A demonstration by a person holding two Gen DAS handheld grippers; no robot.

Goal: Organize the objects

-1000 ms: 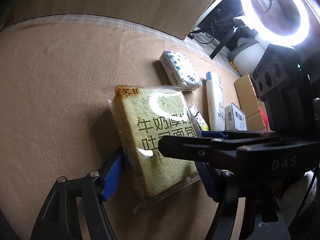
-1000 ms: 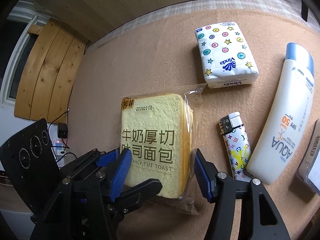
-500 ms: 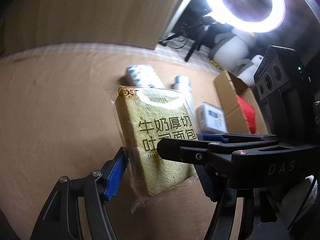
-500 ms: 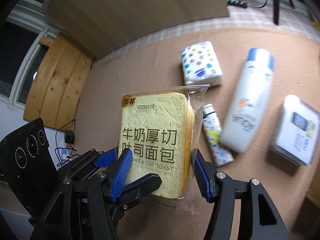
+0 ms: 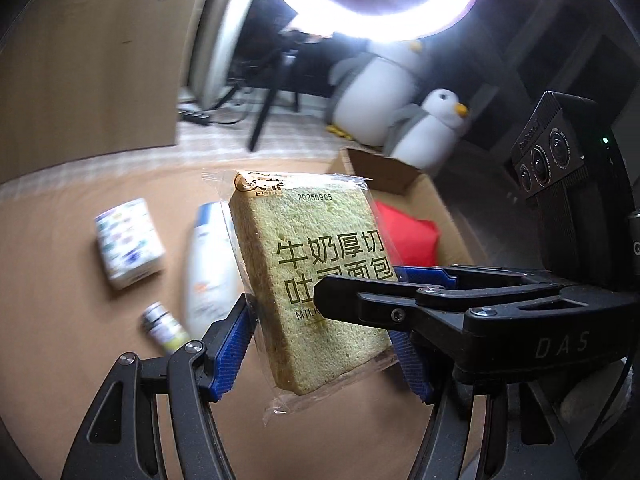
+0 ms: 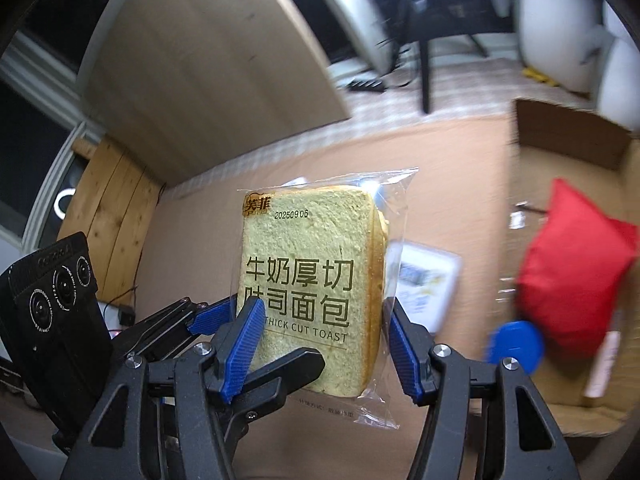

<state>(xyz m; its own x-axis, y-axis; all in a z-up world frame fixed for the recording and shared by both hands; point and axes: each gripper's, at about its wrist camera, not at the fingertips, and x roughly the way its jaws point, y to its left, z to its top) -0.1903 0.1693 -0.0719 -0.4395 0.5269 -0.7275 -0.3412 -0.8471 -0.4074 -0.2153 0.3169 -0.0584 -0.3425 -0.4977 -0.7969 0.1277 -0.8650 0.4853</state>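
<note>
A clear-wrapped pack of thick-cut toast [image 5: 308,276] hangs in the air above the tan table, gripped from two sides. My left gripper [image 5: 322,356] is shut on its lower edges, one blue pad on each side. My right gripper [image 6: 324,344] is shut on the same toast pack [image 6: 312,272] near its bottom. In the left wrist view a black finger of the right gripper crosses in front of the pack. In the right wrist view the left gripper's fingers [image 6: 280,376] reach in from the lower left.
An open cardboard box [image 5: 420,188] with a red bag [image 5: 404,236] stands to the right; in the right wrist view the box [image 6: 560,140] also holds a blue round thing [image 6: 516,344]. A tissue pack [image 5: 128,240], white bottle [image 5: 208,268], lighter [image 5: 162,326] and flat white packet [image 6: 424,276] lie below.
Both grippers have lifted the toast pack off the table and carried it to the right, toward the cardboard box. The items on the table have slid left and look smaller.
</note>
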